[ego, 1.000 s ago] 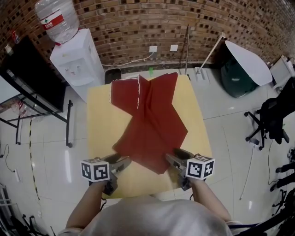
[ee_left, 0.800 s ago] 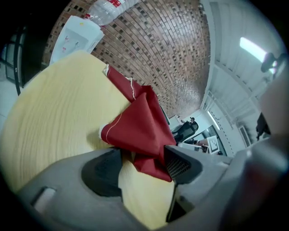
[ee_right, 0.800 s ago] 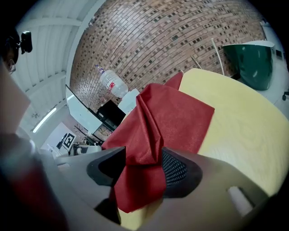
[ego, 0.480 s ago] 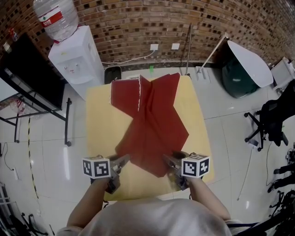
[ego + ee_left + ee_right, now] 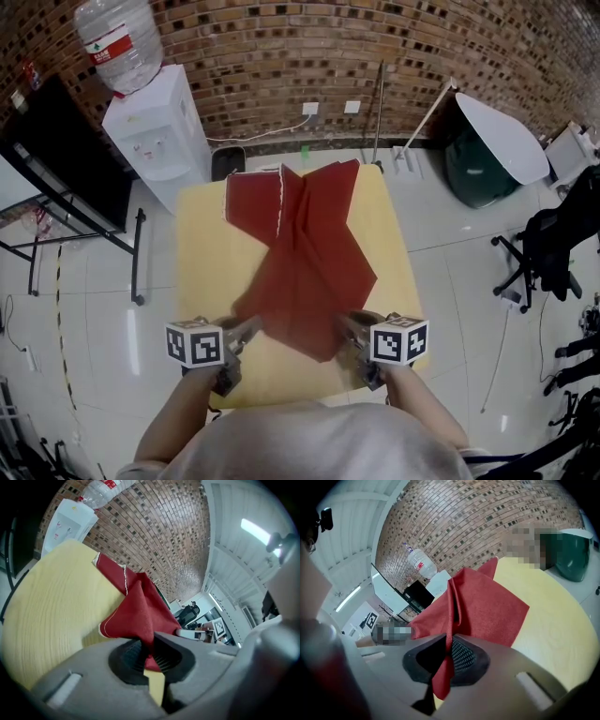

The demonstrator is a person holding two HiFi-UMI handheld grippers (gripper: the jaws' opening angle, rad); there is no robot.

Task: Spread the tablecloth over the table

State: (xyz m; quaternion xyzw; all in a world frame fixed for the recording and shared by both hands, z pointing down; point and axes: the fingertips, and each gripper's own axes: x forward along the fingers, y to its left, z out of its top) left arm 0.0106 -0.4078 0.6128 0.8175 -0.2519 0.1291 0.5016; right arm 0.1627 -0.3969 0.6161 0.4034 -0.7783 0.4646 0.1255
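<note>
The left hand-held gripper (image 5: 249, 327) and right hand-held gripper (image 5: 351, 327) had just closed, each pinching a near edge of the red tablecloth (image 5: 305, 248), which lay bunched mid-frame on the yellow bench (image 5: 200, 246), not yet spread.

A pale yellow tabletop (image 5: 202, 253) fills the centre of the head view. On it lies a red tablecloth (image 5: 309, 262), bunched and creased, broad at the upper edge and narrowing toward the lower centre.
</note>
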